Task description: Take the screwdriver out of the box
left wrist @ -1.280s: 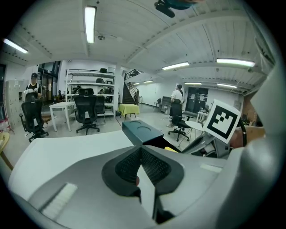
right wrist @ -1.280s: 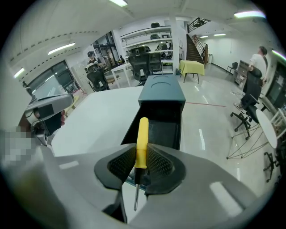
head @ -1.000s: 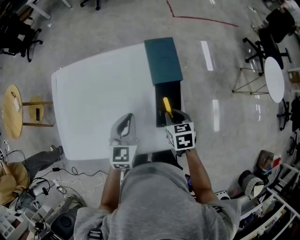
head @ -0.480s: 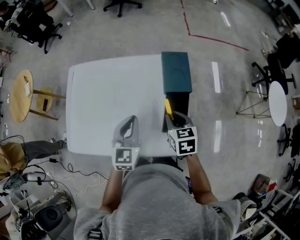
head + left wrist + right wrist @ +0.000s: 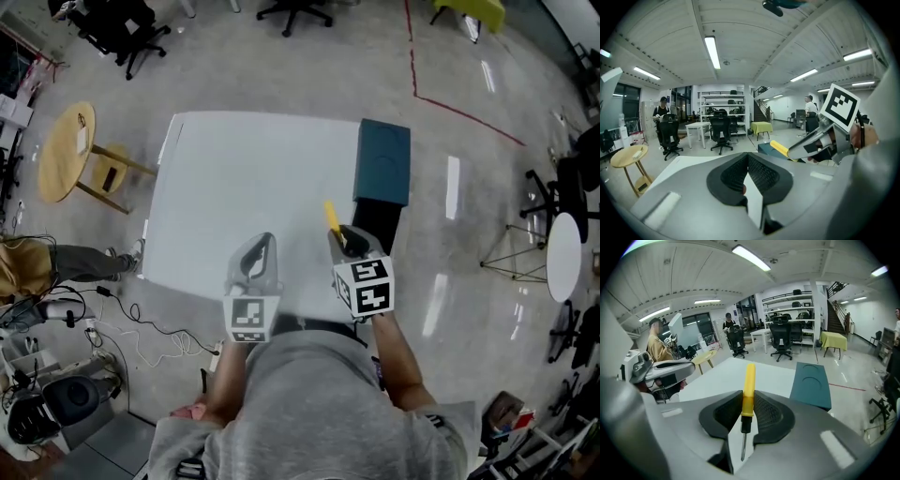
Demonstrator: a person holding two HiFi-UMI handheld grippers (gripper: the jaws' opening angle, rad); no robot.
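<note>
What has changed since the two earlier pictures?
The right claw, shut on the screwdriver, has lifted it out of the black box and toward the left; its yellow handle is now over the white table. The grip is unchanged, the left claw stays empty, and the box stays in place.

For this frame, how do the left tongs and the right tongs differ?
The right tongs are clamped on a yellow-handled screwdriver, while the left tongs are shut with nothing between them. In the head view the right tongs sit beside the open box, while the left tongs are over the bare white table. Both point toward the table's far side.
</note>
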